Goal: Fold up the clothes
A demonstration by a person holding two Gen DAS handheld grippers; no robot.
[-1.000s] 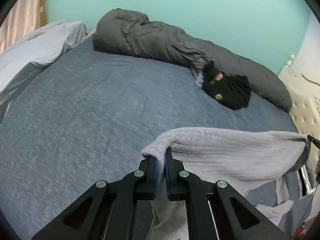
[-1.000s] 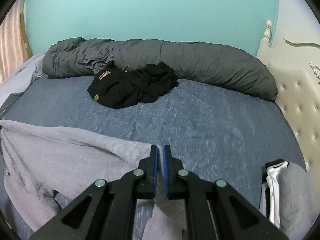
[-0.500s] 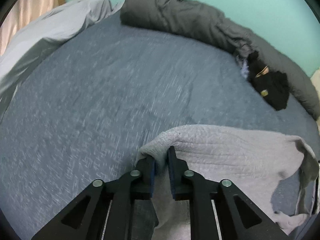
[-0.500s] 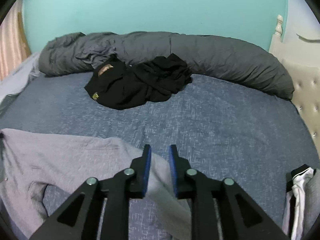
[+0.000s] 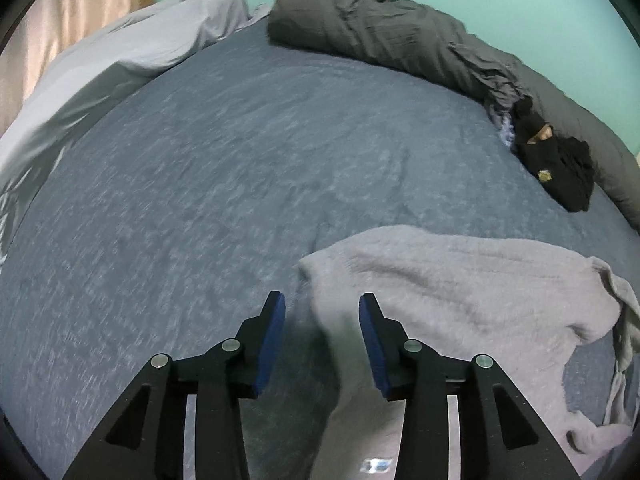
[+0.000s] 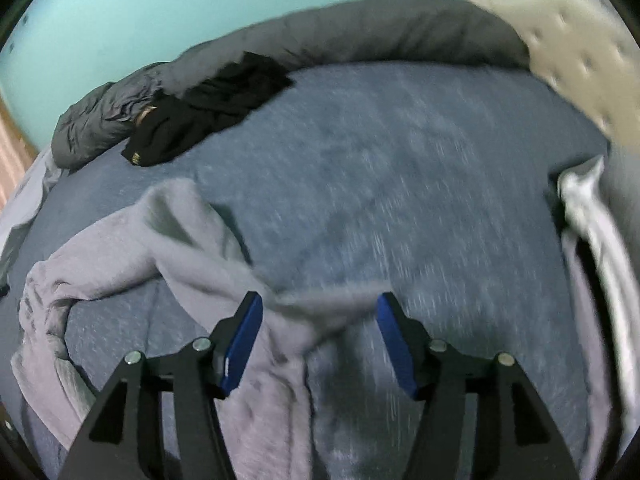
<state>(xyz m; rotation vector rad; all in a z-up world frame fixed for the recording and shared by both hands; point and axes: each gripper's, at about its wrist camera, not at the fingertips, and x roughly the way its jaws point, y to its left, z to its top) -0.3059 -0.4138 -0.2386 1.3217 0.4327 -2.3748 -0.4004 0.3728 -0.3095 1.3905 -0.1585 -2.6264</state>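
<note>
Up front in the left wrist view, the left gripper [image 5: 322,312] gapes wide, empty, over one grey sweater [image 5: 460,292] on the bed [image 5: 200,180], its lower edge cut off. Blurred, the right wrist view shows the right gripper [image 6: 319,314] likewise spread, gripping nothing; one black garment [image 6: 208,112] lies beyond.

We see a bed covered by a blue-grey sheet [image 5: 208,184] that fills most of both views. Along its far edge a dark grey duvet [image 5: 384,32] lies rolled in a long bundle against a turquoise wall [image 6: 132,20]. At the right, a cream tufted headboard [image 6: 576,52] rises beside the bed. A pale grey cover [image 5: 120,56] is bunched at the left edge, with a peach curtain [image 5: 68,12] behind it.
</note>
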